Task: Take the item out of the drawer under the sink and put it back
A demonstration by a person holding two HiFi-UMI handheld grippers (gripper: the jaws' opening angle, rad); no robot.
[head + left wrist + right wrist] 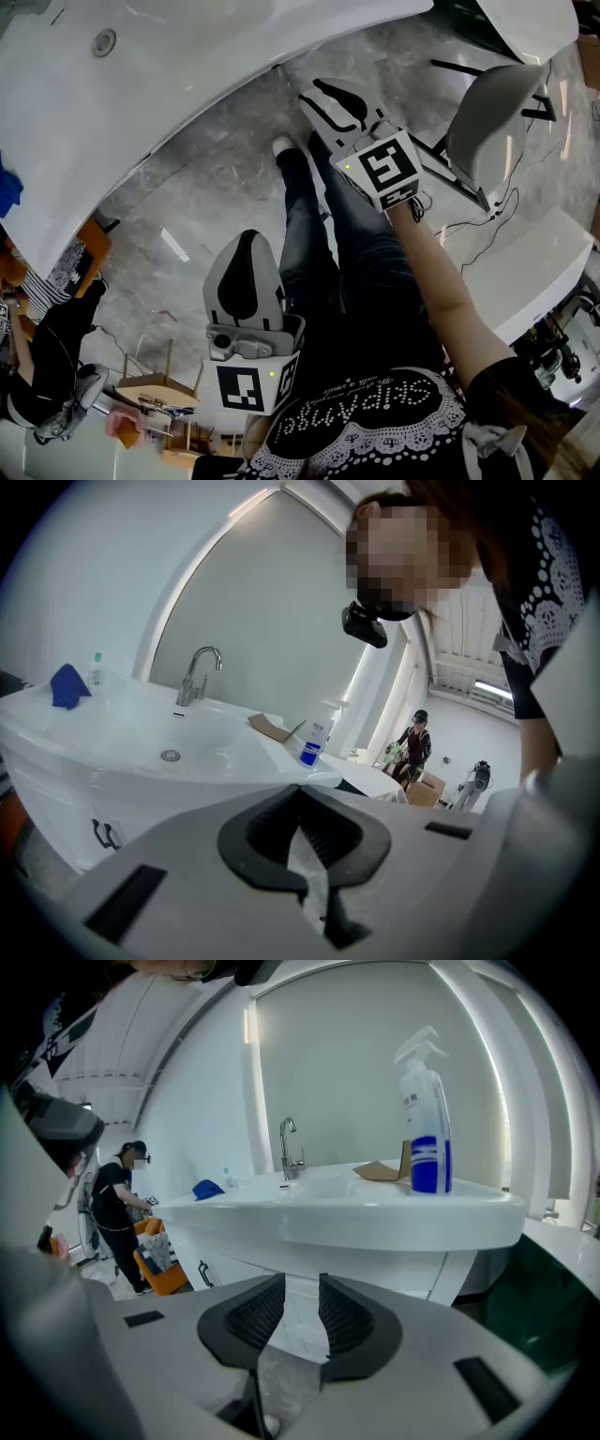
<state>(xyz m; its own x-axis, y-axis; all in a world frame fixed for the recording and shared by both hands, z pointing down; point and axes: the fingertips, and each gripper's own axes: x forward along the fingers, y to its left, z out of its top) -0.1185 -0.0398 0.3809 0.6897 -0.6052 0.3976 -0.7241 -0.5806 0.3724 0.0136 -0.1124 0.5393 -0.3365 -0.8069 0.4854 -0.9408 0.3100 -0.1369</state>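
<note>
The item is in no view. Under the sink counter (pixel 375 1218) the right gripper view shows only a white cabinet front (pixel 234 1274) with a black handle (pixel 203 1274). Whether a drawer stands ajar there is too small to tell. The left gripper view cuts the same front off low at its left edge, where the handle (pixel 105 834) is partly hidden behind the gripper's own body.

On the counter, the faucet (pixel 288 1147) stands at the back edge. A spray bottle (pixel 427 1115) stands near the right end, with a cardboard piece (pixel 380 1171) just beside it. A blue cloth (pixel 208 1189) lies toward the left end. A bystander (pixel 117 1213) stands well beyond that end.

From the head view, the counter's curved front edge (pixel 216 98) sweeps across the upper left. Bare marble floor (pixel 216 178) lies open between that edge and both grippers.

The right gripper (pixel 302 1283) is held out on a stretched, bare forearm (pixel 441 281), ahead of the person's legs (pixel 328 253). It points slightly down at the cabinet front. Its jaws are spread, and only the cabinet and floor show through the gap.

The left gripper (pixel 300 789) is held back close to the body. Its jaws are pressed together at the tips, with nothing in them.
</note>
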